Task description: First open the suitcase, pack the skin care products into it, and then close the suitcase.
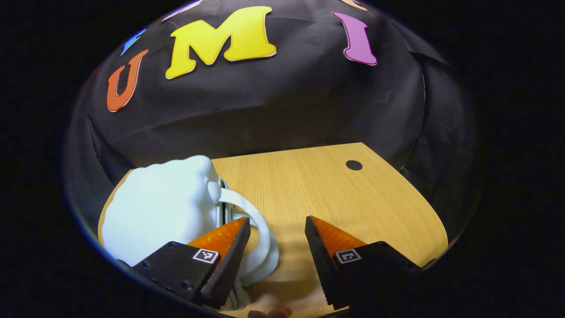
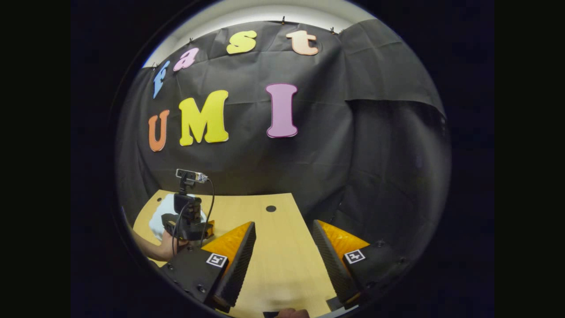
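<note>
the suitcase is a small, pale bluish-white case with a puffy, rounded, cloud-like shell. it lies closed on the left part of the wooden table, a white looped handle arching out from its side. in the right gripper view it sits far off at the left, partly hidden.

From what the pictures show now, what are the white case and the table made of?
The white case looks like moulded hard plastic: smooth, slightly glossy, with rounded bumps and a curved handle in the same material. The table looks like wood or a wood-pattern laminate: pale, matte, with fine straight grain lines. Which of the two, I cannot tell.
</note>
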